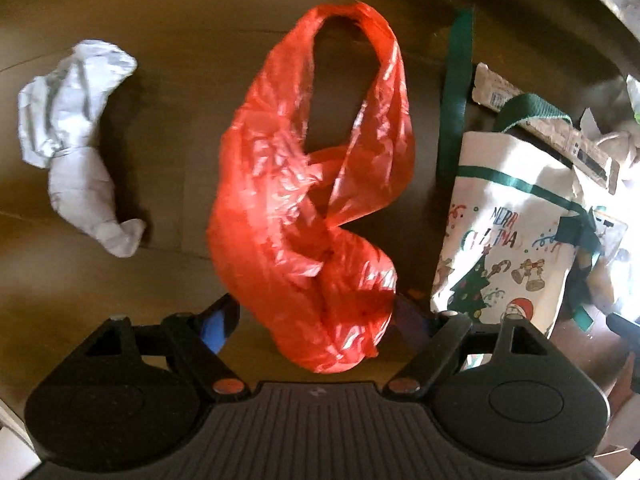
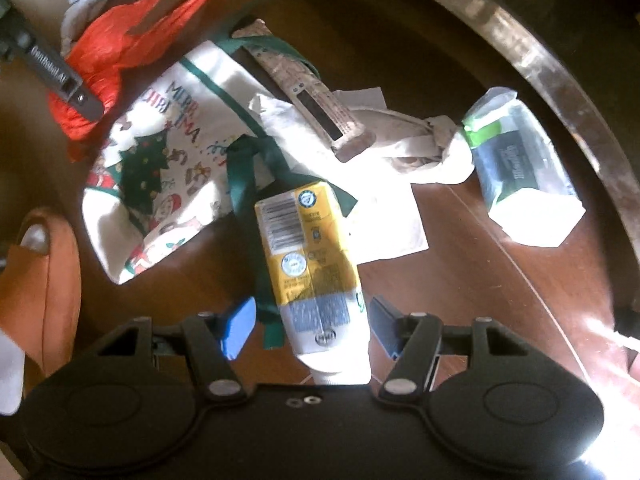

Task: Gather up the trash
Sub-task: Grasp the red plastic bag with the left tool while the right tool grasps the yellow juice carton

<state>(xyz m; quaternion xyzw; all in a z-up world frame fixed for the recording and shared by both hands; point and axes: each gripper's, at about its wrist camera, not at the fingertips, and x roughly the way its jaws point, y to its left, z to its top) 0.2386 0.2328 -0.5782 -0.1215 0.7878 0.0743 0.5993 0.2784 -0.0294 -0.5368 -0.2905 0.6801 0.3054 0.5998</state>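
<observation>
A crumpled red plastic bag (image 1: 316,184) lies on the brown table. Its lower end sits between the fingers of my left gripper (image 1: 316,320), which is open and points down at it. The right finger is partly hidden behind the bag. In the right wrist view a yellow and white drink carton (image 2: 312,248) lies between the blue pads of my open right gripper (image 2: 312,328), with a gap on the left side. The red bag (image 2: 120,48) shows at top left there, under the left tool's grey body (image 2: 60,76).
Crumpled white paper (image 1: 76,140) lies left of the red bag. A Christmas tote bag (image 2: 160,152) with green straps lies between bag and carton. Beyond it are a long wrapper (image 2: 312,96), crumpled napkins (image 2: 400,140) and a plastic packet (image 2: 520,168). The table's shiny rim (image 2: 560,80) curves on the right.
</observation>
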